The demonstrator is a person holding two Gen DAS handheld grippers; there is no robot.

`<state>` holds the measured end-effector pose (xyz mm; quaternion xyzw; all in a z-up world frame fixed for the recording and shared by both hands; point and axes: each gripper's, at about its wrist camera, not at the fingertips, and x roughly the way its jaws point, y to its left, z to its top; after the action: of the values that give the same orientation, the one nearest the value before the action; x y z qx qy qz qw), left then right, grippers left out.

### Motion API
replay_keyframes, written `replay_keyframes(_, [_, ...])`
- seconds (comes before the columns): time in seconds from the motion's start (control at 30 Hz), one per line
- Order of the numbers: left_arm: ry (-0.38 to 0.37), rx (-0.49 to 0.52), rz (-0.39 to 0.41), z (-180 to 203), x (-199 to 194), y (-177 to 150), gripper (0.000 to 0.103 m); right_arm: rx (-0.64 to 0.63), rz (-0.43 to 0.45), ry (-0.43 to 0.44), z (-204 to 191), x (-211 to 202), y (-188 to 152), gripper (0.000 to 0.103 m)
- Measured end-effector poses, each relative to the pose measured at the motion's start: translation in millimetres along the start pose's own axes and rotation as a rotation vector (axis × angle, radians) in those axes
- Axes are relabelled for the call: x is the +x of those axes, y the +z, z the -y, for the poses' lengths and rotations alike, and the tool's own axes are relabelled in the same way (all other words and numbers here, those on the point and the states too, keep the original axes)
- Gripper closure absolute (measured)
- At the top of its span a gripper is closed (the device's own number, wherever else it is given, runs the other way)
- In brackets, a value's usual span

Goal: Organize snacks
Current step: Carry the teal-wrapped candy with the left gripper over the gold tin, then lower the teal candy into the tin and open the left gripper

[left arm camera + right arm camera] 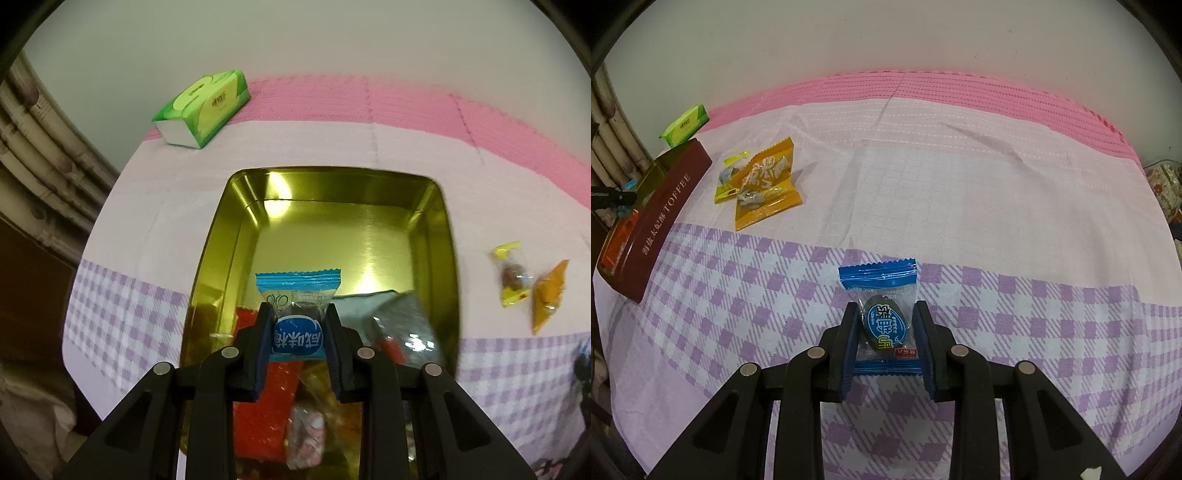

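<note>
Over the gold tin (pixel 436 229), left gripper (pixel 298 325) clamps a blue candy (pixel 297 332).
Right gripper (pixel 886 325) pinches a second blue candy (pixel 884 325) above the checked cloth (pixel 1034 325).

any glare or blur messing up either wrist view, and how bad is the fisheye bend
Left wrist view: bright glare patches on the gold metal tin's floor and walls; motion blur smears the yellow-wrapped candy and orange packet at right. Right wrist view: sharp, evenly lit, no glare. Both views: the pink cloth edge bows into an arc, and the corners are black.
</note>
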<state>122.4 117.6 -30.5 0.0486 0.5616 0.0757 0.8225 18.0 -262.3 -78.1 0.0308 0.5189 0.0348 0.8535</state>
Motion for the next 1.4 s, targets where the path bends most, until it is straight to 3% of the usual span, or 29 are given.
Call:
replay_keyframes(0.47, [0.023,0.043,-0.038,4,29,-4,0.076,-0.013,0.003,-0.019,-1,0,0,0.074])
replay_keyframes(0.73, [0.041,0.068,-0.031,9,32,-6,0.075,-0.033,0.0,-0.029,-6,1,-1,0.069])
replay_keyframes(1.13, [0.017,0.054,-0.024,2,19,-9,0.074,-0.021,0.0,-0.049,-8,2,-1,0.069])
replay_keyframes(1.4, [0.023,0.039,0.042,-8,-4,-17,0.073,-0.016,0.004,-0.053,-8,2,-1,0.069])
